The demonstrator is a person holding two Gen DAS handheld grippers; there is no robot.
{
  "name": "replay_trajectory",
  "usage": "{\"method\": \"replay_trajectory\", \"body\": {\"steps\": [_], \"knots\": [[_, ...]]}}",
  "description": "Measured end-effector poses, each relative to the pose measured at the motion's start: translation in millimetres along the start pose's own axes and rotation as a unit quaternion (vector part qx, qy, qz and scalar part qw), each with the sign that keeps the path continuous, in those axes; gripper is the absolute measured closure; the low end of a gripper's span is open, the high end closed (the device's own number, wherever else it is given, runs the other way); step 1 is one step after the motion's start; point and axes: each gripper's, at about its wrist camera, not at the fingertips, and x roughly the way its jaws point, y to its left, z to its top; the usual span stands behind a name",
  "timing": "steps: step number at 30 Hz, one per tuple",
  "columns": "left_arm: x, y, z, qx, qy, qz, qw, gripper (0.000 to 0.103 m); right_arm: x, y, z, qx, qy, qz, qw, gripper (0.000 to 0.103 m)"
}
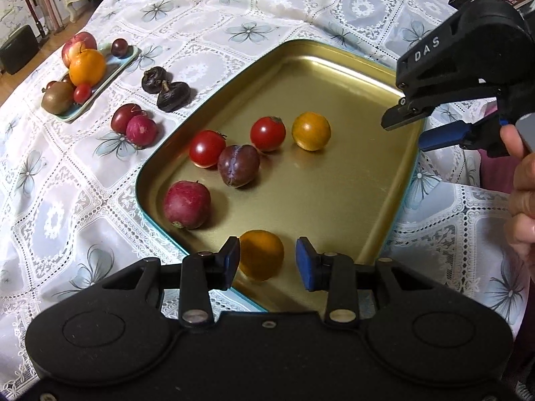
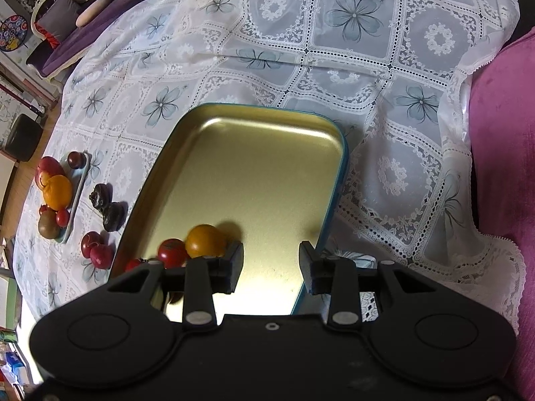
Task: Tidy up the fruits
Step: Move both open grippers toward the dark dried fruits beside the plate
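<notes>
Right claw point(image 1: 406, 130) (marked "DAS") gapes empty; left claw point(image 1: 267, 264) spread around orange fruit point(image 1: 260, 254).

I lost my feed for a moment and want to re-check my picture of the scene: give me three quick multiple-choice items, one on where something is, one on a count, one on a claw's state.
1. Where is the orange fruit nearest the left claw?
A. On the lace cloth
B. In the gold tray, between the claw's open fingers
C. On the pale blue dish

2. How many red tomatoes lie in the gold tray?
A. Two
B. Four
C. None

3. What is the state of the right claw?
A. Shut on a plum
B. Shut on a tomato
C. Open, holding nothing

Answers: 1 B, the fruit sits on the tray floor in the gap between the blue pads. 2 A, one tomato beside the plum and another behind it. 3 C, bare tray shows between its fingers.
</notes>
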Motion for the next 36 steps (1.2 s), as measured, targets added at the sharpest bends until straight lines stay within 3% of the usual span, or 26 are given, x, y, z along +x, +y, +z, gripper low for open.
{"method": "replay_trajectory", "body": {"steps": [13,27,36], "knots": [[-9,27,16,-0.002,-0.021,0.003,0.9998,0.057,12,3,1,-0.013,0.007,-0.019,1.000,0.063],[5,119,90,-0.054,-0.027,0.049,0.9970,0.057,28,27,5,-0.032,0.026,-0.033,0.999,0.062],[37,157,121,-0.089,-0.004,0.040,0.9952,0.057,26,73,11,-0.065,0.028,-0.010,0.997,0.062]]}}
